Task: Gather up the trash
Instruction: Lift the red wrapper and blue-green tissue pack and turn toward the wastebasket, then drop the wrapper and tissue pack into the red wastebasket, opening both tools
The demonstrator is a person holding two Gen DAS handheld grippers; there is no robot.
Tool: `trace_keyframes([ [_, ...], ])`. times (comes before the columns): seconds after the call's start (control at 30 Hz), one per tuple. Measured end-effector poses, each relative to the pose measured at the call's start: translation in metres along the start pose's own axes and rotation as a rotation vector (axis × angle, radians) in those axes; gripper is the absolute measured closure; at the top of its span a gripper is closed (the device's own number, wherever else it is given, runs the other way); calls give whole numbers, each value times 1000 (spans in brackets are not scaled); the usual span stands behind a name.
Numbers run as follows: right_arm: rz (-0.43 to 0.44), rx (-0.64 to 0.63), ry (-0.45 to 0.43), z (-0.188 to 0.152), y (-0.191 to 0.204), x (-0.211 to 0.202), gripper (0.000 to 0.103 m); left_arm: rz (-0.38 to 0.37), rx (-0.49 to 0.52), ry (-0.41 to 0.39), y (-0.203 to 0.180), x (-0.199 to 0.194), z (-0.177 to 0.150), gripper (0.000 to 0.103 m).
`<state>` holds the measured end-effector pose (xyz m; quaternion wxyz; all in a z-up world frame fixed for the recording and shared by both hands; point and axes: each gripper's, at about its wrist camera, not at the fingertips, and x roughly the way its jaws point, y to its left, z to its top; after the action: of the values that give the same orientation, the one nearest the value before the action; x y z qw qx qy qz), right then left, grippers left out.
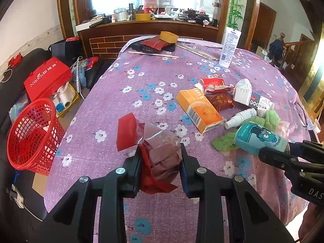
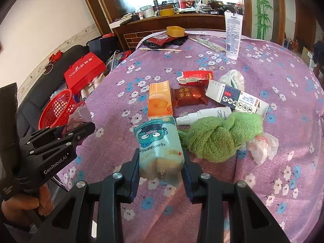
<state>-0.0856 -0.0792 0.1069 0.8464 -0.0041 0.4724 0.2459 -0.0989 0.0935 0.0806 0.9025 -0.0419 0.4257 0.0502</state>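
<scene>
Left wrist view: left gripper (image 1: 161, 151) sits at lower centre of the frame, its jaws closed on a crumpled red cellophane wrapper (image 1: 160, 154); part of the wrapper sticks out past the fingertips over the purple floral tablecloth (image 1: 141, 77). A red mesh basket (image 1: 33, 133) stands at the left edge of the frame, off the table and below its rim. At lower right, the right gripper (image 1: 273, 151) reaches in from the frame edge, clamped on a teal cartoon-print packet (image 1: 261, 137).

Right wrist view: right gripper (image 2: 161, 158) occupies lower centre, jaws gripping the teal cartoon-print packet (image 2: 160, 141) by its two sides. Just right of the packet lies a green towel (image 2: 220, 135), with a crumpled white plastic bag (image 2: 263, 145) touching the towel's right side. Above the packet, toward centre frame, lie an orange carton (image 2: 160, 99), a dark red foil sachet (image 2: 189, 96), a white spray bottle (image 2: 204, 114), a torn red-and-white pack (image 2: 196, 77) and a white medicine box (image 2: 232, 97). A white tube (image 2: 232, 34) stands upright in the upper right. The left gripper (image 2: 81, 129) shows at left of frame, held by a hand (image 2: 30, 204), with the red mesh basket (image 2: 55, 107) beyond it
</scene>
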Motion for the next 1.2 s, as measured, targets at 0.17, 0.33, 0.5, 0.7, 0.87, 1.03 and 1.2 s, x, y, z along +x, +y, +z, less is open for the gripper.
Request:
trace_keyframes([
  [0.17, 13, -6, 5, 3, 5, 3, 63, 7, -20, -8, 9, -6, -1, 73],
  [0.33, 30, -32, 10, 8, 16, 7, 63, 21, -62, -16, 26, -13, -2, 73],
  [0.5, 53, -73, 14, 19, 33, 10, 63, 41, -105, -40, 49, -25, 0, 73],
  [0.7, 101, -144, 26, 36, 66, 17, 63, 82, -187, -70, 91, -42, 2, 73],
  [0.87, 162, -170, 47, 54, 96, 28, 63, 120, -262, -92, 129, -57, -1, 73],
  [1.03, 217, -226, 63, 72, 135, 38, 63, 156, -354, -106, 177, -68, -7, 73],
  [1.2, 276, -289, 70, 91, 181, 52, 63, 199, -427, -107, 223, -76, -14, 73],
])
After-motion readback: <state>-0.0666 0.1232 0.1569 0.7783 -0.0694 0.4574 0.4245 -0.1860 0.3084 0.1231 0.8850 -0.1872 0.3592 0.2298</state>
